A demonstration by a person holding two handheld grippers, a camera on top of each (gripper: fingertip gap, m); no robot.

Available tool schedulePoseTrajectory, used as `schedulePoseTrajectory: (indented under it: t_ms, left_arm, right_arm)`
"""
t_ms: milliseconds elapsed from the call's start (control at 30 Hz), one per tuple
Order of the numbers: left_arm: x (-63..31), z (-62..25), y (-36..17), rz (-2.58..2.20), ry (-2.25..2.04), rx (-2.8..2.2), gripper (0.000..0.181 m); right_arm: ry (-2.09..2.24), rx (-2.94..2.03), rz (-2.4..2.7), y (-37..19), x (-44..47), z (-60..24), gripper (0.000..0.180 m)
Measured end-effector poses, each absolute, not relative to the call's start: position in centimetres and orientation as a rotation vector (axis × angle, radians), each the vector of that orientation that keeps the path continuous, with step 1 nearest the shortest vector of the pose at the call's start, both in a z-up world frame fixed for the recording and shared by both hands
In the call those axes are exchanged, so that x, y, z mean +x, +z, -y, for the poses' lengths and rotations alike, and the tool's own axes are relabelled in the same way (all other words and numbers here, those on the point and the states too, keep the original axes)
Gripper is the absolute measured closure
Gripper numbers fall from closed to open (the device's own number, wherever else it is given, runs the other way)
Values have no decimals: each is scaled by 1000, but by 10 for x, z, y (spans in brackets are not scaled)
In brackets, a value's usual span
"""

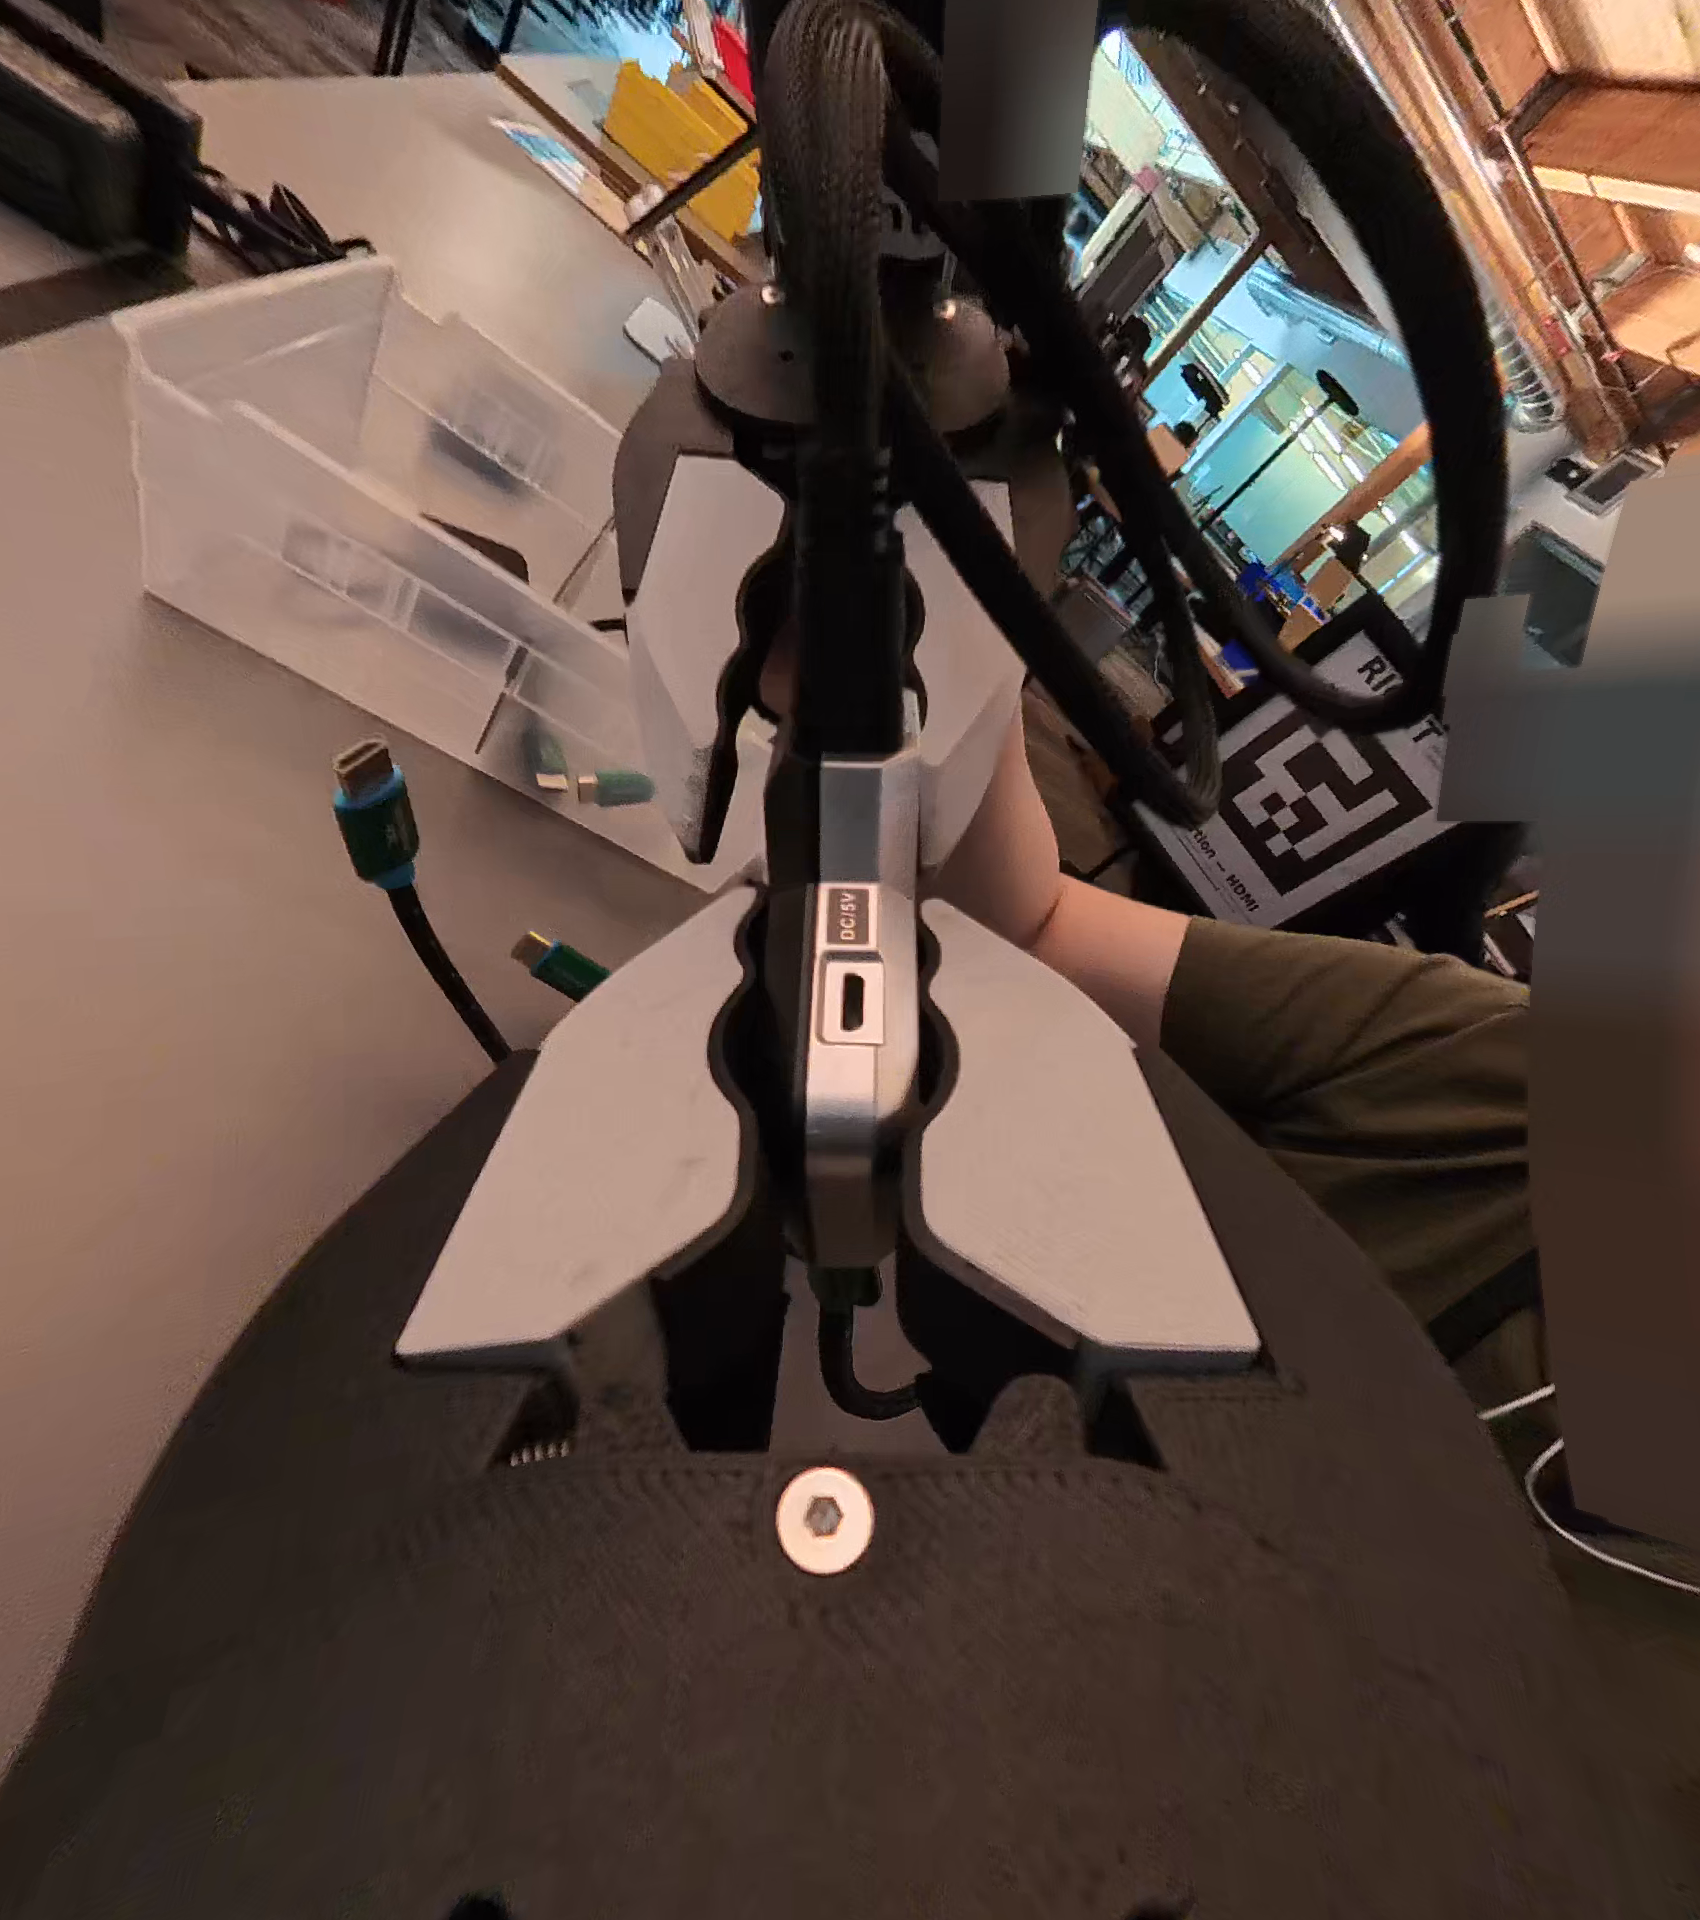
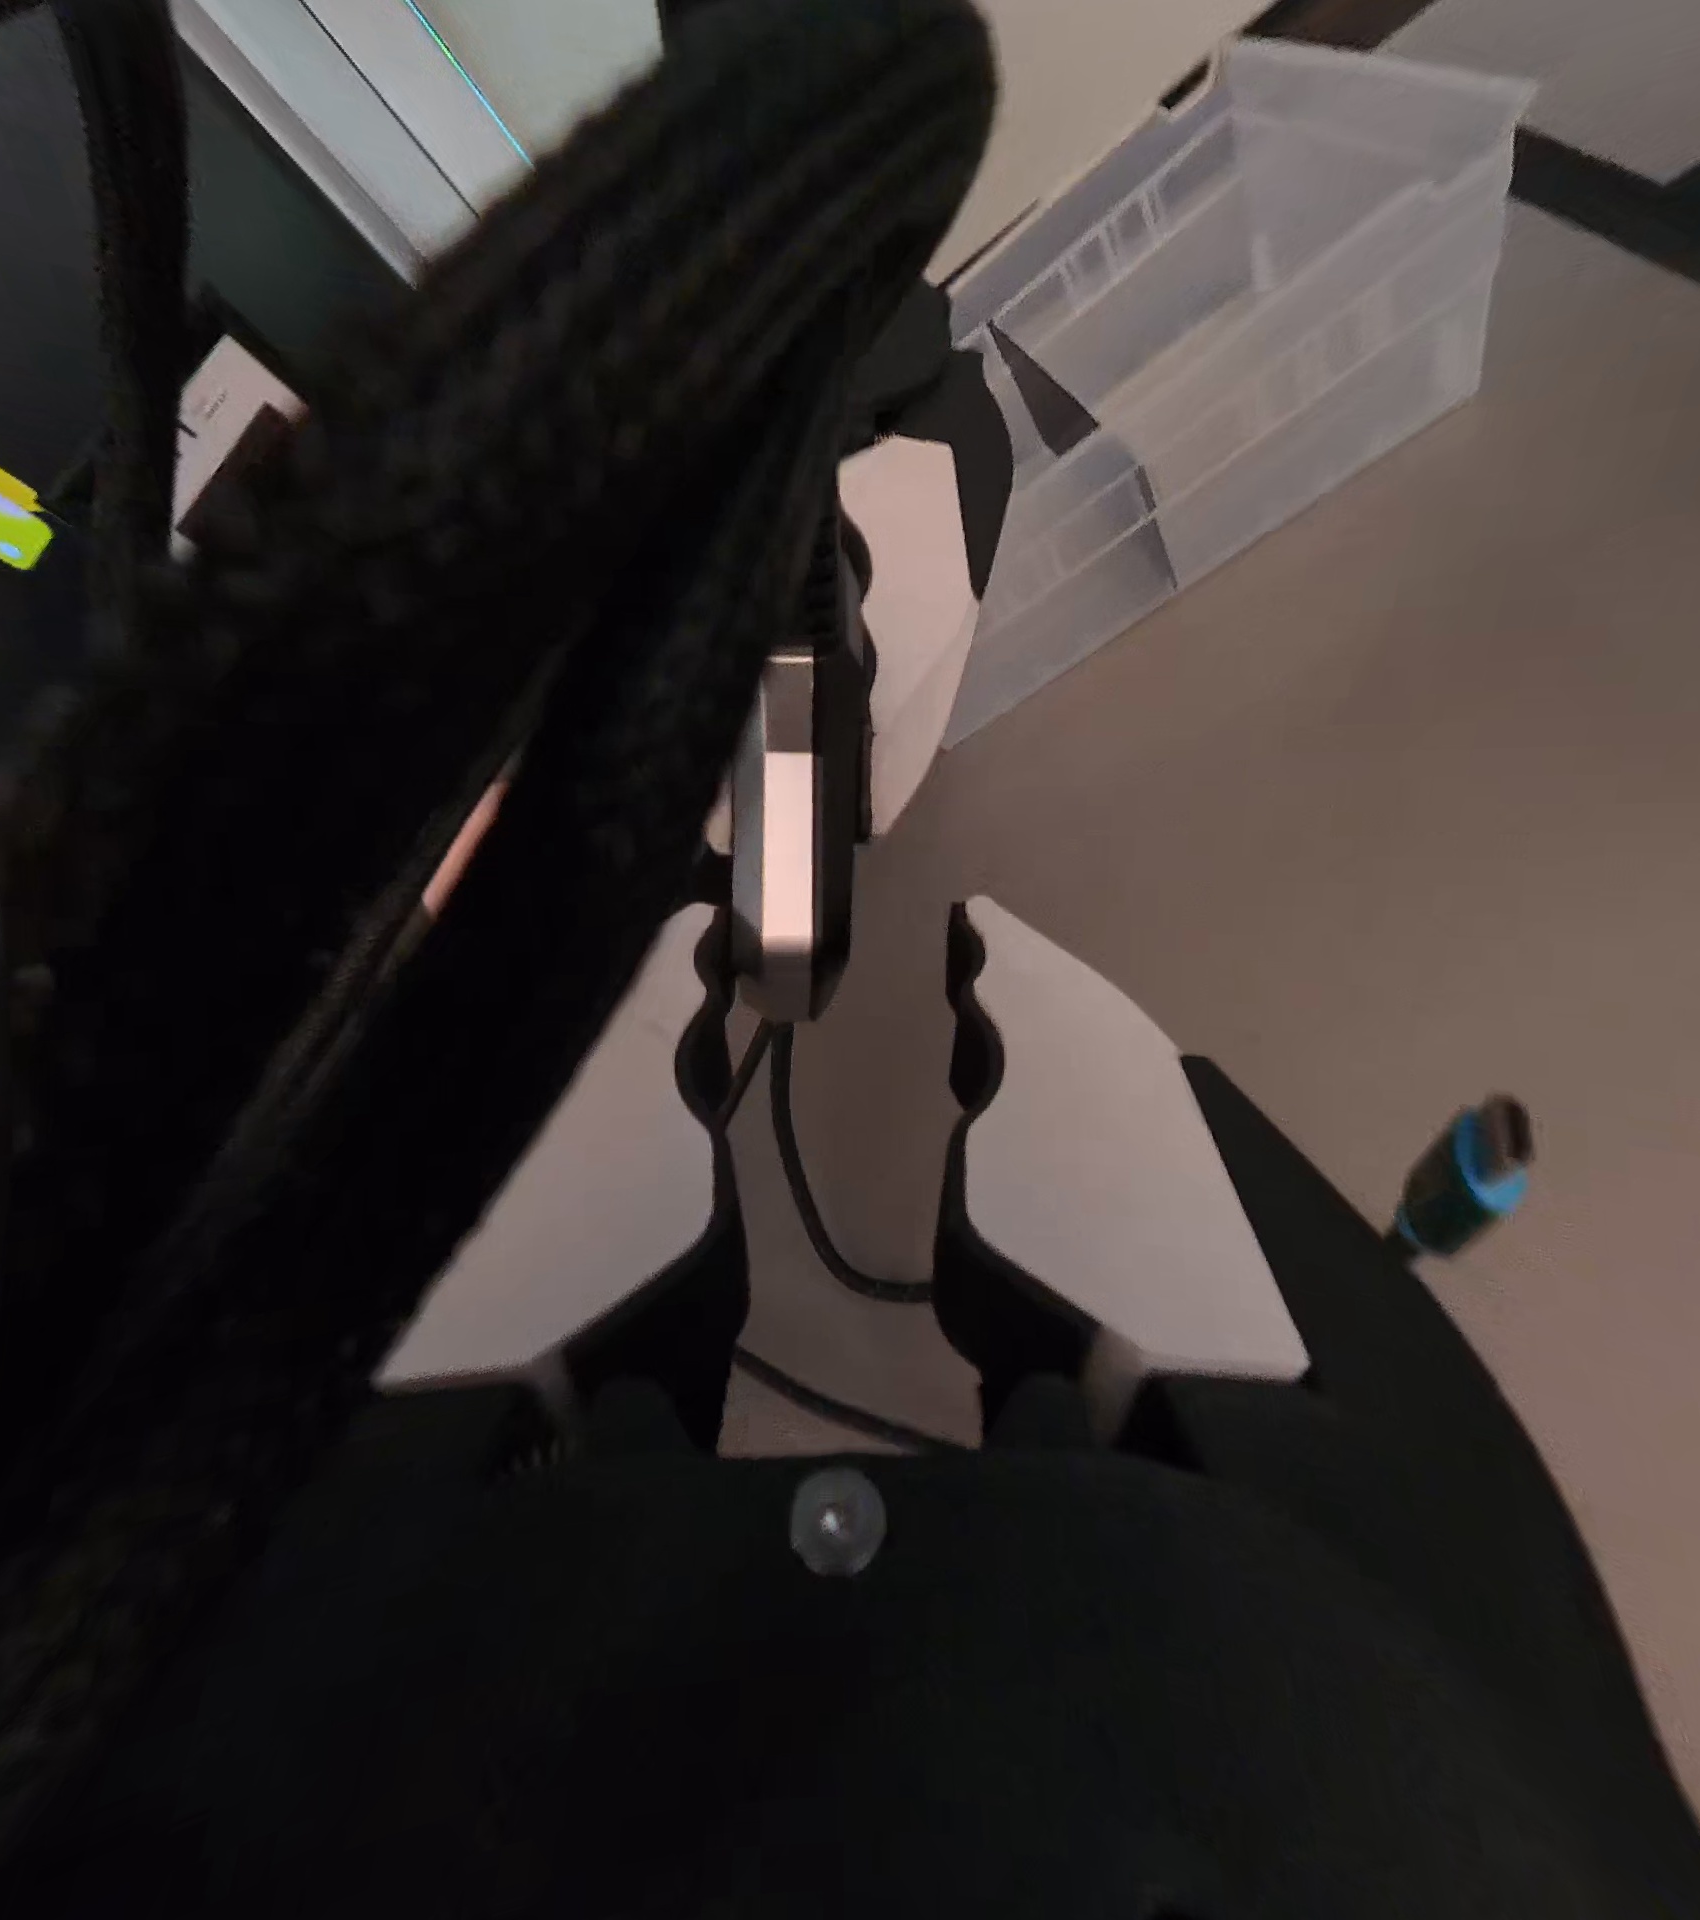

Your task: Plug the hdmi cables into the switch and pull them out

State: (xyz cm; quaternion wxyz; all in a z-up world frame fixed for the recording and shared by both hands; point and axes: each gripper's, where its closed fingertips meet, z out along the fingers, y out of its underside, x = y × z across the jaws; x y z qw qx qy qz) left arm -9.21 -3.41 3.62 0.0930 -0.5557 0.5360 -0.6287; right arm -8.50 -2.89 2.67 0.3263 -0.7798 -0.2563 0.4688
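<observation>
Left wrist view shows the left gripper (image 1: 841, 1049) closed tight on a slim silver switch (image 1: 851, 1023), which stands on edge between the two grey fingers (image 1: 617, 1132), lifted clear of the table. A small port faces the camera on the narrow side of the switch. A thin black lead (image 1: 861, 1371) leaves its near end and curls down toward the gripper body. At the far end, a black braided cable (image 1: 825, 260) runs up and loops overhead; its plug end meets the switch where the right gripper (image 1: 820, 665) faces in from the opposite side. That gripper's fingers sit close around the plug region, touching or nearly touching it.

On the pale table (image 1: 98, 935) lies a loose cable with a teal plug (image 1: 370, 816), its metal tip pointing away. Just beside it rests a green adapter (image 1: 565, 966). Behind them stands a clear plastic organiser (image 1: 337, 499) with small parts in its compartments.

Right wrist view is dim and blurred. A thick bundle of braided cable (image 2: 513, 623) covers much of the left side. The right gripper (image 2: 841, 997) has its fingers apart here, with the silver switch (image 2: 786, 862) at the tip of its left finger; whether it grips anything I cannot tell. The teal plug (image 2: 1469, 1174) lies off to the right.
</observation>
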Motion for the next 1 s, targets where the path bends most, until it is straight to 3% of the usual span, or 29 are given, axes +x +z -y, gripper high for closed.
schedulePoseTrajectory:
  t_ms: [33, 200, 600, 700, 867, 1000]
  left_arm:
    - [-93, 33, 33, -1613, -1844, -1659, 159]
    - [-105, 43, 29, -1768, -1732, -1631, 159]
    - [-110, 44, 54, -1706, -1745, -1533, 159]
    - [-108, 26, 63, -1544, -1842, -1559, 159]
    - [-113, -30, 79, -1108, -1962, -1607, 160]
    - [-122, -62, 82, -873, -1954, -1622, 159]
  right_arm:
    - [1245, -2065, 659, 24, -82, 29, 140]
    - [1299, -2101, 680, 18, -68, 37, 141]
    - [570, -2327, 277, -39, 32, -28, 144]
    - [375, -2072, 208, 13, 54, -39, 148]
    - [-75, -1340, 213, 156, 48, 16, 149]
    - [-136, -1012, 385, 187, -42, 61, 155]
